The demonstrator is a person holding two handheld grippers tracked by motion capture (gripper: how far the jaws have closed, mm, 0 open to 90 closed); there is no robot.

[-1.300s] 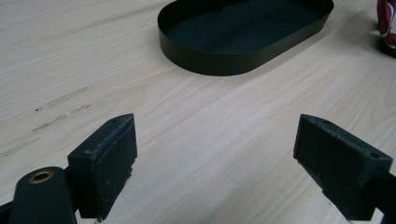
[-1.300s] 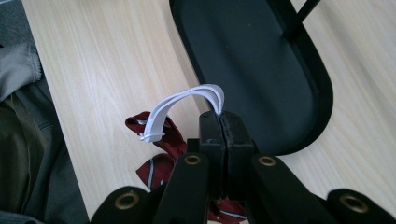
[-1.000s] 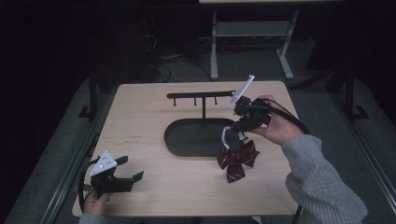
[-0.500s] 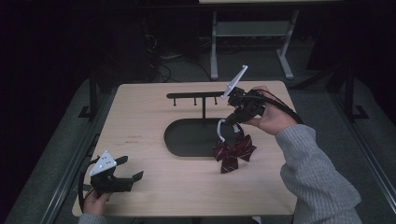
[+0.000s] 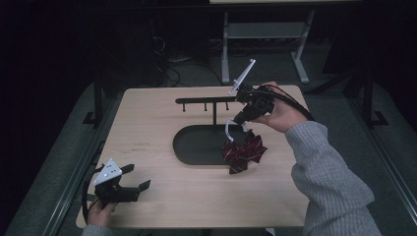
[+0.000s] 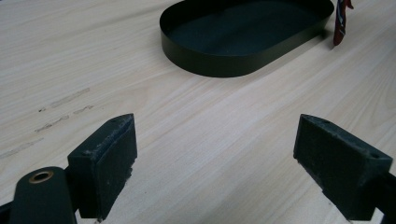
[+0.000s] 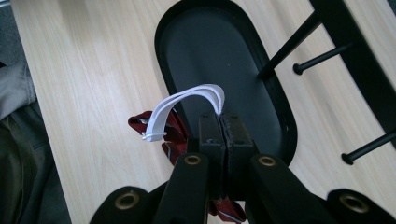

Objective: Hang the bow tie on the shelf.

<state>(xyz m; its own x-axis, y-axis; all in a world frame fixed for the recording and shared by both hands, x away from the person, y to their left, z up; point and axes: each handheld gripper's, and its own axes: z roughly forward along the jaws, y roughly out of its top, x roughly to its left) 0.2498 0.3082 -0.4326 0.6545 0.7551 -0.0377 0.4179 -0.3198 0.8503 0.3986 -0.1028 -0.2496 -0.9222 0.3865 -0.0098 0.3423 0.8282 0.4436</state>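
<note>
Bow (image 5: 243, 152), dark red, hung by white strap (image 7: 187, 105) beside black tray (image 5: 196, 145); right gripper (image 5: 241, 118) fingers clamped on strap. Left gripper (image 5: 129, 182) fingers held apart, near tray.

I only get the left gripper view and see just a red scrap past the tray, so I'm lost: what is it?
Observer: A dark red bow, hanging from a white strap.
Operator: What holds it up?
Observer: The right gripper, shut on the strap.
Operator: Is there anything to hang it on?
Observer: A peg rack rises from the back of the tray.
</note>
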